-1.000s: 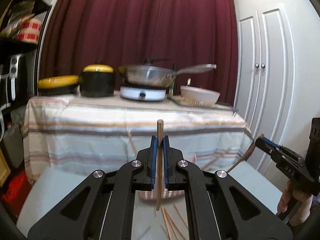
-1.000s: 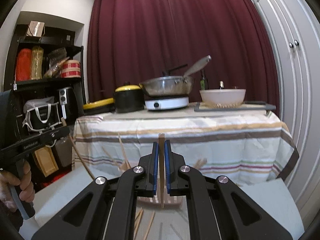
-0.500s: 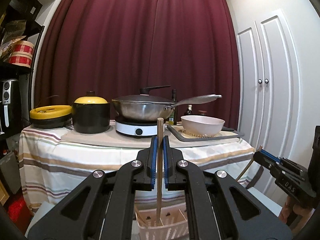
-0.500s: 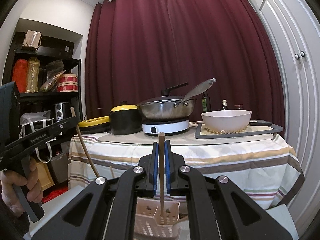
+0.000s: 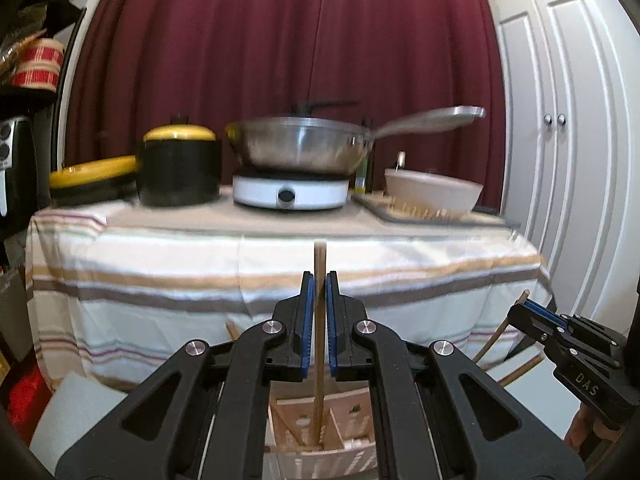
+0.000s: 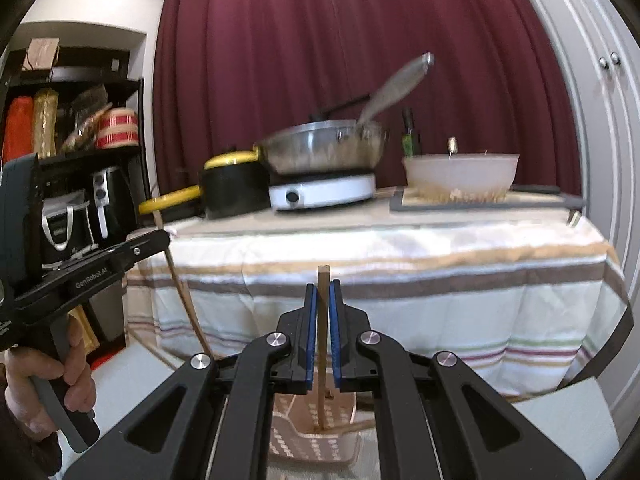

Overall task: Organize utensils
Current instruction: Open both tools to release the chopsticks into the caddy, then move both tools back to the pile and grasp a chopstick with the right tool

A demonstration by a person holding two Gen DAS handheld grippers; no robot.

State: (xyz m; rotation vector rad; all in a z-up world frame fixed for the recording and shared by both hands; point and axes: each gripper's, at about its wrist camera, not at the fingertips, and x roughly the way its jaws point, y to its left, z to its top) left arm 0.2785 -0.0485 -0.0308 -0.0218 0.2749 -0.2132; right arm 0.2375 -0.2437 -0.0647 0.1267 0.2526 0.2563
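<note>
Left gripper (image 5: 319,322), marked "GenRobot.AI": jaws clenched on an upright wooden chopstick (image 5: 319,344), tip below them in the pink basket (image 5: 352,420); right gripper (image 6: 322,332), lettered "DAS": jaws likewise grasping a second chopstick (image 6: 322,360) over that basket.

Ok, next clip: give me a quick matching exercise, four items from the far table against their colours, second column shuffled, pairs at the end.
Items:
1. pot lid
2. pan
3. cooker base
4. curtain

Colours:
A. dark red
B. white
C. yellow
D. silver metal

Pairs: 1-C, 2-D, 3-B, 4-A
</note>
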